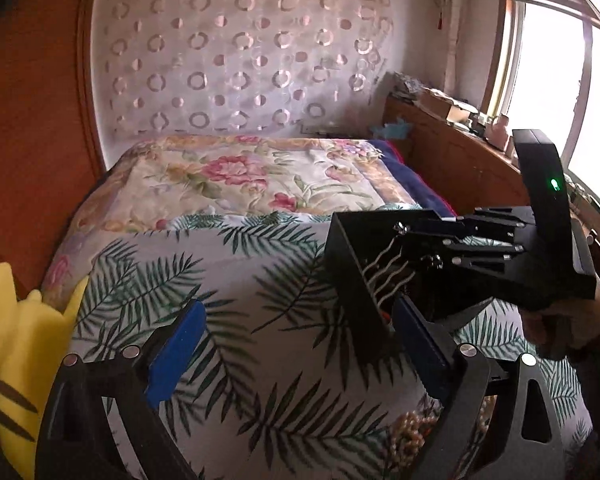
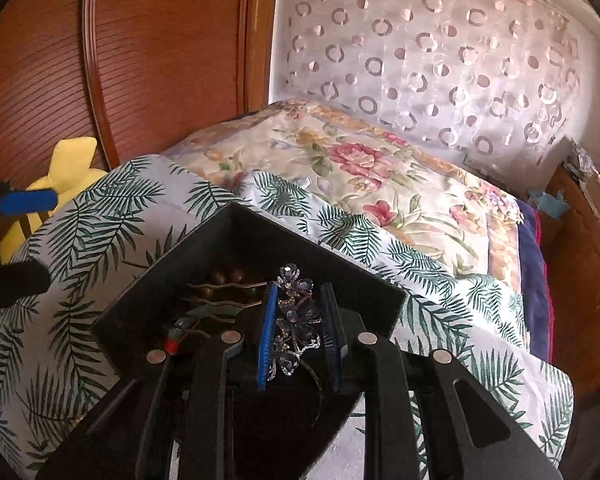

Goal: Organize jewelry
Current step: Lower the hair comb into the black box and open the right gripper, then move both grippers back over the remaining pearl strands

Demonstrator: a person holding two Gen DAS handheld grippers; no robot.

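Right tool: gripped a jewelled hair clip over the black box.
Left tool: spread wide, empty, above the bed.

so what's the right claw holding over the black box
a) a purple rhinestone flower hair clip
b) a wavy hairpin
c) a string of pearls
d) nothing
a: in the right wrist view the right claw is pinched on a purple rhinestone flower hair clip above the black box, while the wavy hairpins lie inside the box.
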